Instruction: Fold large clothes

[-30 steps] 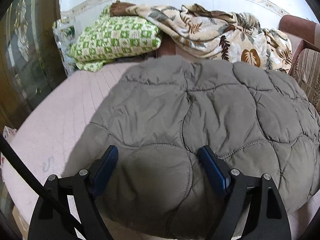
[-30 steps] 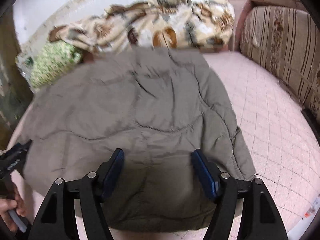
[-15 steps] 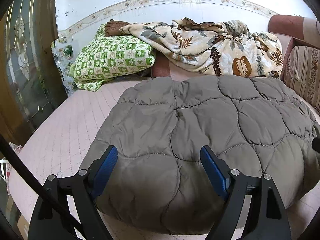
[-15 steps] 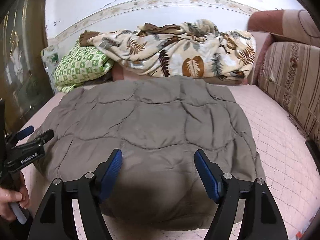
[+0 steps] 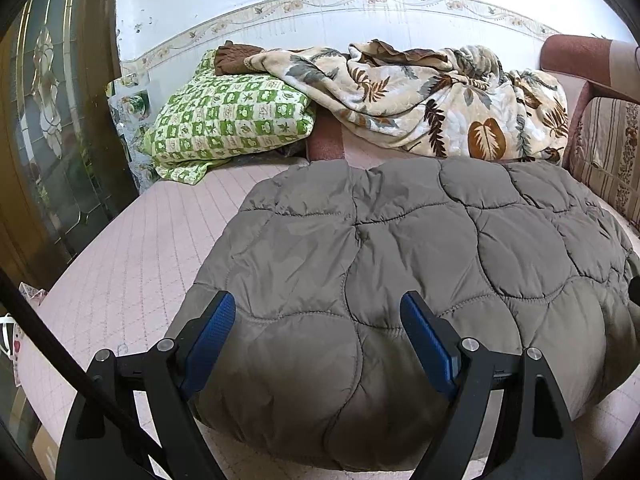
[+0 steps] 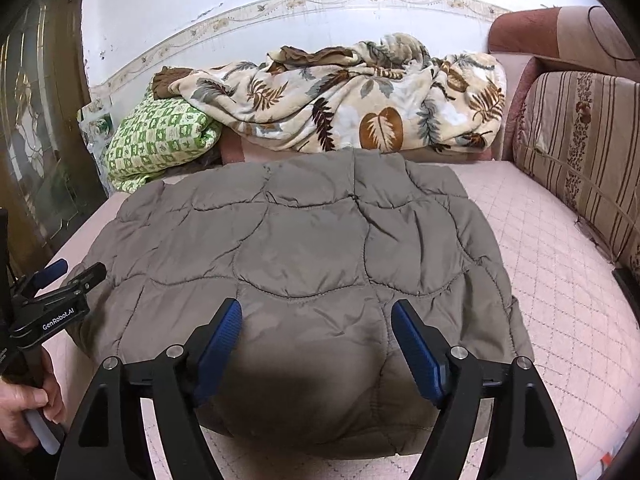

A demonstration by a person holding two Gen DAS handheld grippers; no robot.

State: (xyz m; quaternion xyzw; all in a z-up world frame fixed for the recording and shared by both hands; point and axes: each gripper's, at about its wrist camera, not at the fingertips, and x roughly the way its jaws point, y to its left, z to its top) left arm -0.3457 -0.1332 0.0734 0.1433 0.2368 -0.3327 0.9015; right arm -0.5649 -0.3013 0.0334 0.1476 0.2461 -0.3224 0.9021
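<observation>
Tongs of both hands stand wide apart and hold nothing. Left tongs hover over the near left part of the grey quilted coat, jaws clear of the cloth. Right tongs hover over the near right part of the same coat; their jaws have just been opening, with only the coat's top surface below them and nothing pinched between the pads. In the right wrist view the left tongs also show at the left edge, gripped by a hand.

Compared with 1 second ago, both views now take in more of the room: the coat lies farther from the lenses, and the wall with its patterned border is in sight. The coat rests as 1 compact padded block on the pink quilted bed, its near edge rounded like a fold, its far edge near the leaf-print blanket and the green checked pillow. A striped cushion stands to the right.

Judgement: a fold appears to have been released; the coat is folded at least once. Whether another fold is needed cannot be told.
</observation>
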